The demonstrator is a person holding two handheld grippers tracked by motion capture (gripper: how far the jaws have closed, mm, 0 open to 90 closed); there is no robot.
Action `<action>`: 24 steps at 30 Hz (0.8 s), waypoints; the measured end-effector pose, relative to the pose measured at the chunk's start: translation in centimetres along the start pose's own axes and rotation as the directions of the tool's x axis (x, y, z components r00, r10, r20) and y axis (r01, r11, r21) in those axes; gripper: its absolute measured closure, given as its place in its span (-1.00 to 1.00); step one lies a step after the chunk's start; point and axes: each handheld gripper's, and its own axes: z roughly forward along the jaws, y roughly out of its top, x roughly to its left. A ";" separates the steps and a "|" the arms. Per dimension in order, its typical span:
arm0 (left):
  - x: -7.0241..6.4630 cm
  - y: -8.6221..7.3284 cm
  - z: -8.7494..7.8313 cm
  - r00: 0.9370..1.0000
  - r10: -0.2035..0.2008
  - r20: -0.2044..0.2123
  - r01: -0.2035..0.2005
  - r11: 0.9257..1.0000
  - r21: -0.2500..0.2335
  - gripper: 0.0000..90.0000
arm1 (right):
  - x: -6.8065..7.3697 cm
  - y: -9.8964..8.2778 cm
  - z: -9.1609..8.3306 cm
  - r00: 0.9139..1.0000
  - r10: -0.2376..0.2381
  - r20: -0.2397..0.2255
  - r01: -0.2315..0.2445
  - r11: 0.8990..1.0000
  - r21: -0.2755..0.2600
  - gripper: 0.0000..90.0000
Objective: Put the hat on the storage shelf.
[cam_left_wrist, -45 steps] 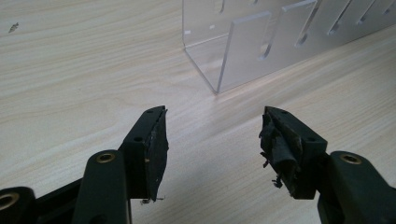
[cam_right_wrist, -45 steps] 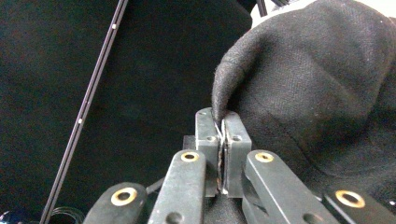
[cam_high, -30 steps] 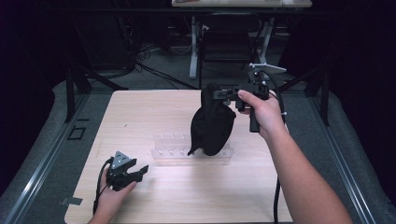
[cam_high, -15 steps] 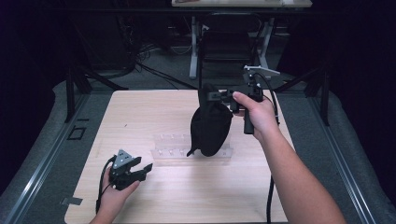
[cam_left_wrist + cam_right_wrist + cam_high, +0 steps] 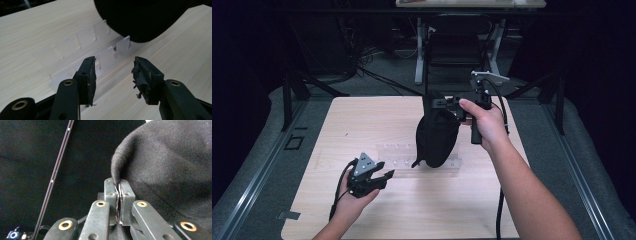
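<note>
So the right gripper [image 5: 451,104] is clamped tight on the top edge of a floppy black fabric bag [image 5: 436,134], holding it up so it hangs right over the far end of a clear plastic divided tray [image 5: 399,152] lying flat on the pale wooden table [image 5: 362,115]. The left gripper [image 5: 379,176] sits just beside the tray's near end, jaws apart with nothing between them (they've just been closing in a bit).

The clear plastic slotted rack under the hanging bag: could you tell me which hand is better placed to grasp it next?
Left, probably. The left tongs stand free just before the clear plastic slotted rack, while the right tongs are pinched on the black cloth bag.
</note>
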 end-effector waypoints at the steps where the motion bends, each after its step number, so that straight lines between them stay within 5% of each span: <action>1: -0.2 0.3 0.1 1.000 0.009 0.009 -0.009 1.000 0.002 0.20 | 0.0 0.0 0.0 1.000 0.000 0.001 0.000 1.000 -0.002 0.94; 9: -2.3 2.4 1.0 0.997 0.061 0.056 -0.060 0.998 -0.014 0.23 | -0.2 -0.1 0.1 1.000 0.004 -0.011 -0.004 1.000 -0.006 0.93; 24: -4.3 4.6 1.6 0.991 0.091 0.097 -0.087 0.995 -0.048 0.34 | -0.1 -0.1 0.5 1.000 0.002 -0.020 -0.002 1.000 -0.005 0.93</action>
